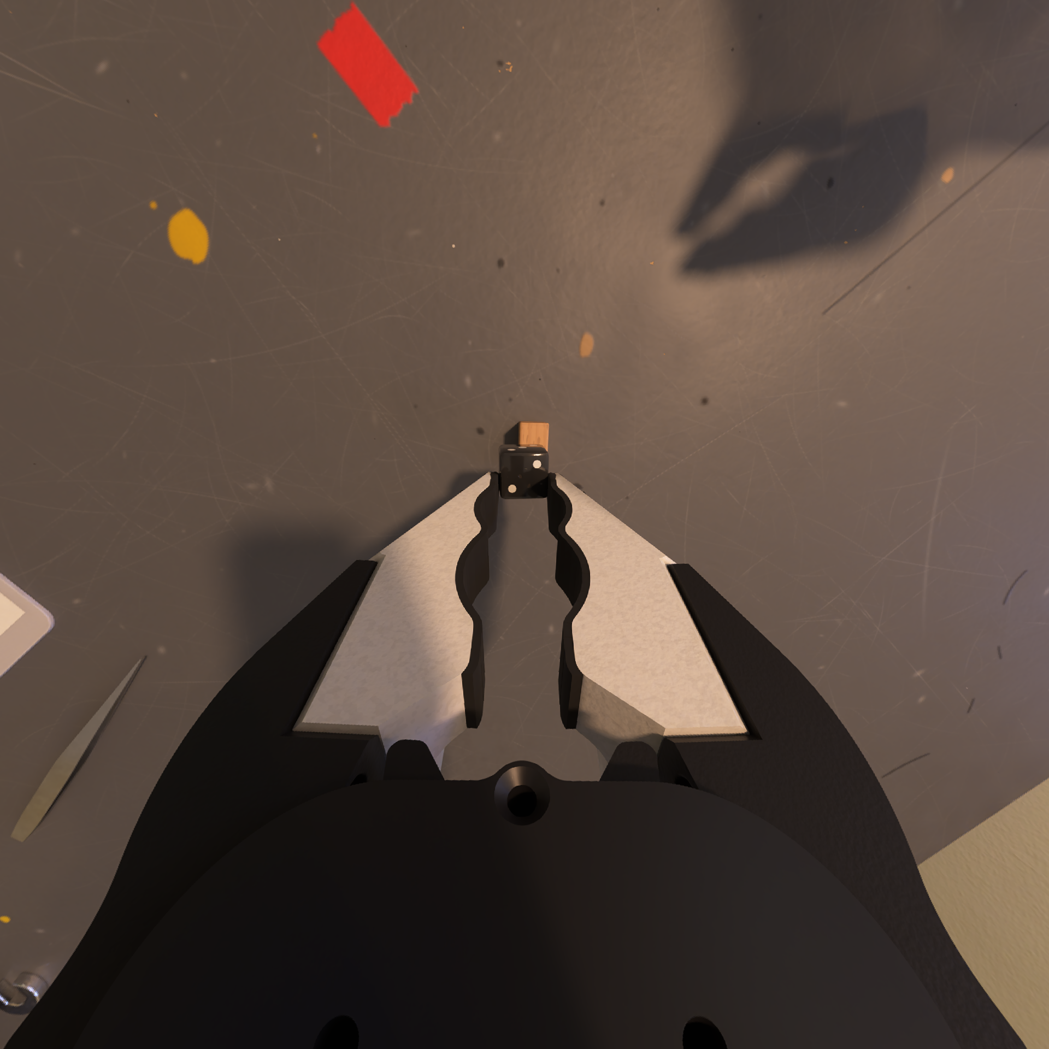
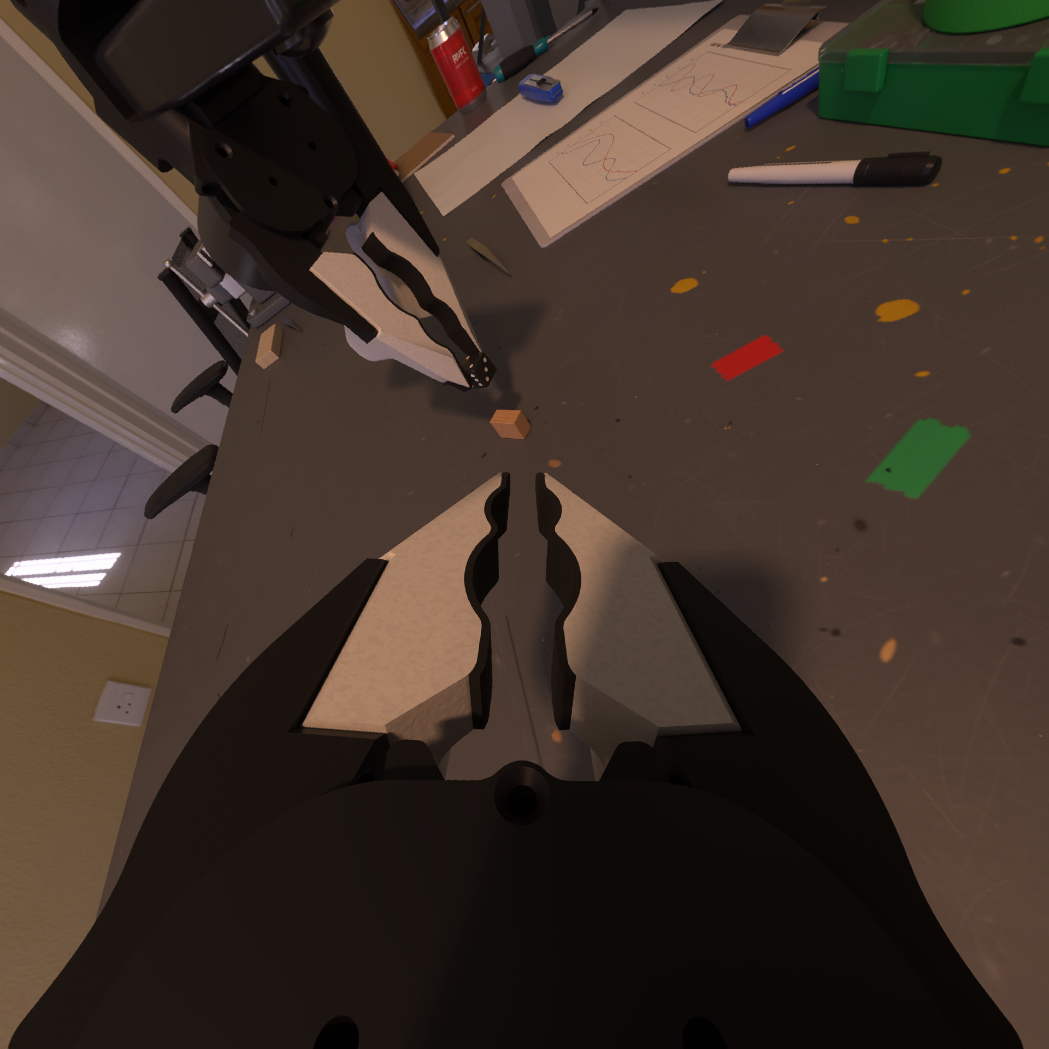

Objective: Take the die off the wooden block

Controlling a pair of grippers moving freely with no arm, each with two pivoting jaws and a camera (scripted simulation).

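My left gripper (image 1: 523,482) is shut on the black die (image 1: 523,472), held at its fingertips. The small wooden block (image 1: 534,434) lies on the grey table just beyond the die. In the right wrist view the left gripper (image 2: 477,372) holds the die (image 2: 482,370) in the air, up and to the left of the block (image 2: 510,424), clear of it. My right gripper (image 2: 523,479) is empty, its jaws a narrow gap apart, hovering a short way in front of the block.
On the grey table (image 2: 738,539) lie red tape (image 2: 746,356), green tape (image 2: 918,458), a marker (image 2: 834,170), chart sheets (image 2: 613,159), a green case (image 2: 936,74), a red can (image 2: 458,65) and a second wood piece (image 2: 268,346) by the left edge.
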